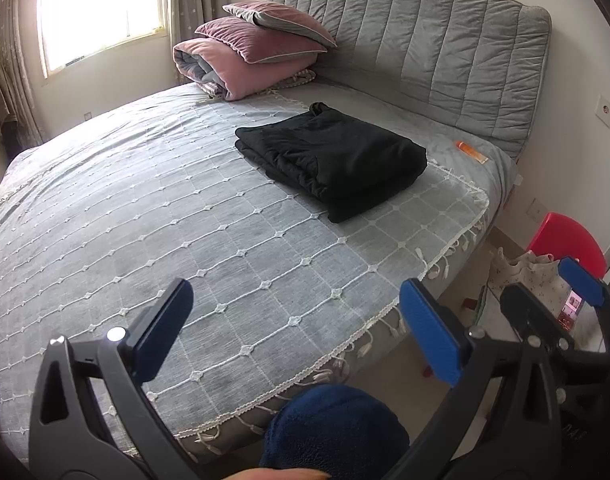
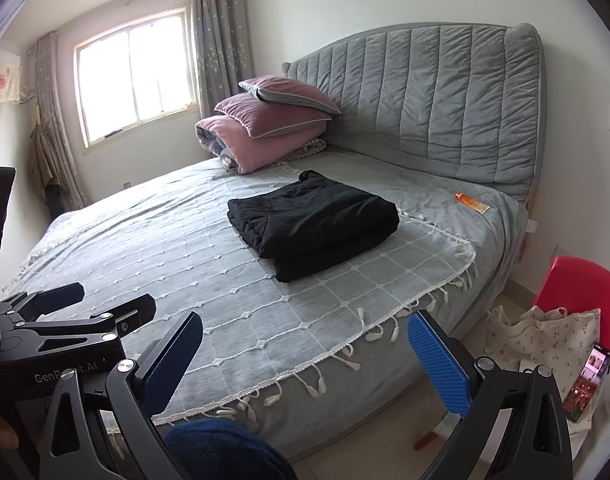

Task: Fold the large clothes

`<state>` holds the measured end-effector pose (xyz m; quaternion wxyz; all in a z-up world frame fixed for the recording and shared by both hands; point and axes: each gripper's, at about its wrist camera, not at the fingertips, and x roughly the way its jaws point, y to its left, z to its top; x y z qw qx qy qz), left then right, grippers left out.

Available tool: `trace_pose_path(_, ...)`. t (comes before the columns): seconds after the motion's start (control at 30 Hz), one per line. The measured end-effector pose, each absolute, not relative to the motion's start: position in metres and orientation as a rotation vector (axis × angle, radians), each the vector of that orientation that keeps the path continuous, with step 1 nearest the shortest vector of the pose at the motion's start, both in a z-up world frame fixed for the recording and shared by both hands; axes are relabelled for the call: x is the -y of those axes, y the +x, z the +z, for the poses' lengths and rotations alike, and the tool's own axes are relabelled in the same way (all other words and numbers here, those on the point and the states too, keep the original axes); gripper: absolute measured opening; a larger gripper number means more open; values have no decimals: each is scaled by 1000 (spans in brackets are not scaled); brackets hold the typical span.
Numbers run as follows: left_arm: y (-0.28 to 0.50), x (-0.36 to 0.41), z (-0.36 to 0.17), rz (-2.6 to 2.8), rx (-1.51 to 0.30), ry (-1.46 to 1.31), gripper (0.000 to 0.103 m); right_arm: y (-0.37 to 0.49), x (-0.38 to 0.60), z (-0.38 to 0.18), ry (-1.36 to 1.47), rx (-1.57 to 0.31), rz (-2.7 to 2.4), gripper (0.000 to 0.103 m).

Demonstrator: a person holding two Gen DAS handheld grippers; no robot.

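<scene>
My left gripper (image 1: 295, 328) hangs above the near edge of the bed with its blue-padded fingers spread wide and nothing between them; my right gripper (image 2: 305, 364) is likewise agape and empty, held off the bedside. Beyond them the black garment (image 1: 333, 160) lies folded into a thick, squarish bundle of stacked layers, its edges roughly aligned, resting on the grey checked bedspread (image 1: 165, 216) toward the headboard (image 1: 425, 52), well apart from both grippers.
</scene>
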<state>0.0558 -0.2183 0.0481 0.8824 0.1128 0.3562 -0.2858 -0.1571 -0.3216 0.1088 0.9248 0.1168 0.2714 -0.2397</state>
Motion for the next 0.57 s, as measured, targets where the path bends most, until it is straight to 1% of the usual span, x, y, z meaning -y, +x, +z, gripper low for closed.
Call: trace_pose_path(0.57, 54, 221, 49, -603, -739, 243, 103, -160, 323, 109, 241, -557, -496, 103)
